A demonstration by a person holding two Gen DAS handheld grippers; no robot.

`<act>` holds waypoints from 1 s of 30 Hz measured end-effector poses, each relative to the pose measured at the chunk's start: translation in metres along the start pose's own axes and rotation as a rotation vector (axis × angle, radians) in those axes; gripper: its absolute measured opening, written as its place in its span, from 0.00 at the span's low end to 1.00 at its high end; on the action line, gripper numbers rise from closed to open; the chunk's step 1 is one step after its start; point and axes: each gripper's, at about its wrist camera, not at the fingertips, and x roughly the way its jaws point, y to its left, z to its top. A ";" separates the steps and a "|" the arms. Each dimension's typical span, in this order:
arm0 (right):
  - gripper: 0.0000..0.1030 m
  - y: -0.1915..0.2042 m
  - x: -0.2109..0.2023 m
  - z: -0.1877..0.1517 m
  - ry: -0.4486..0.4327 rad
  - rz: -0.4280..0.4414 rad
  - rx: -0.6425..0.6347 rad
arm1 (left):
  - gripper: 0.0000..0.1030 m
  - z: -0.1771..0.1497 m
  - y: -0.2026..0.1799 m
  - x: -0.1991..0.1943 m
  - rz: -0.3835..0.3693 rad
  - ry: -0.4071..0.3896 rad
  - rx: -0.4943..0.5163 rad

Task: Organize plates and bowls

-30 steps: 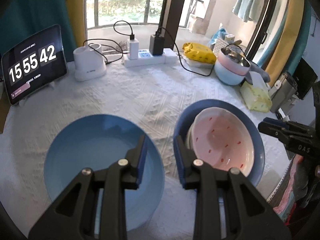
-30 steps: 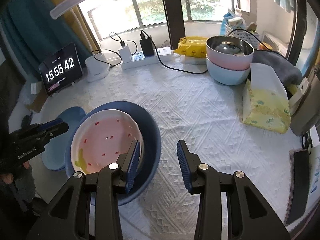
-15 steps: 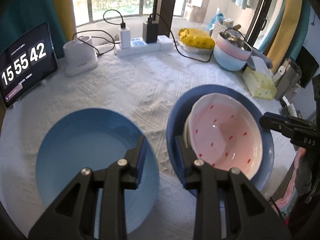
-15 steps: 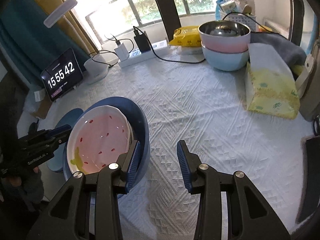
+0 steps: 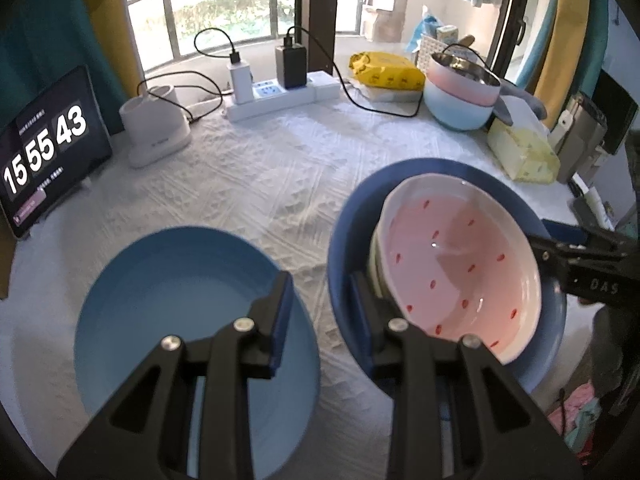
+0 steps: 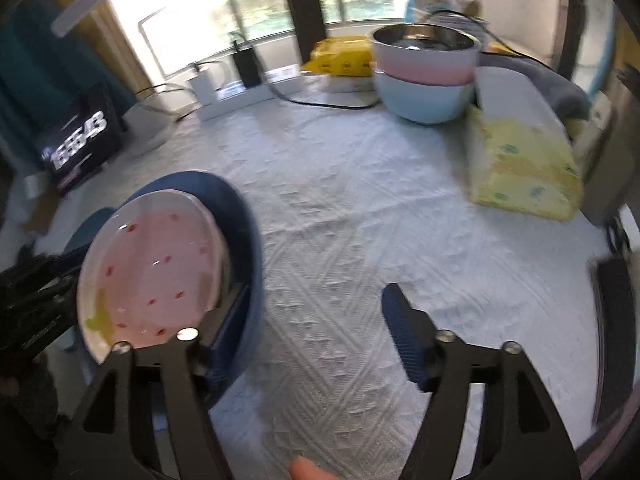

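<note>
Pink plate (image 5: 456, 264) nested in dark blue bowl (image 5: 352, 216); light blue plate (image 5: 192, 304) beside it, unstacked. Right gripper (image 6: 312, 312) just opening, empty; left gripper (image 5: 320, 308) narrowly apart, empty.

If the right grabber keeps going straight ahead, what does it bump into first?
Probably the white tablecloth. The right gripper, jaws just opened wide with nothing between them, points down at bare cloth. Its left finger sits at the dark blue bowl, so that rim might touch first.

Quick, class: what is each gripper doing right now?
Left gripper: partly open, holding nothing.
Right gripper: jaws just opened wide, blue bowl rim between them, not gripped.
</note>
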 end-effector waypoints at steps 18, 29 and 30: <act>0.54 -0.003 0.002 -0.007 -0.043 0.062 0.075 | 0.27 -0.008 0.002 -0.001 -0.034 -0.085 -0.042; 0.32 0.006 0.000 -0.007 -0.065 0.082 0.072 | 0.24 -0.010 0.000 -0.002 -0.036 -0.100 -0.052; 0.28 0.007 0.000 -0.007 -0.069 0.088 0.068 | 0.22 -0.010 0.001 -0.002 -0.039 -0.100 -0.053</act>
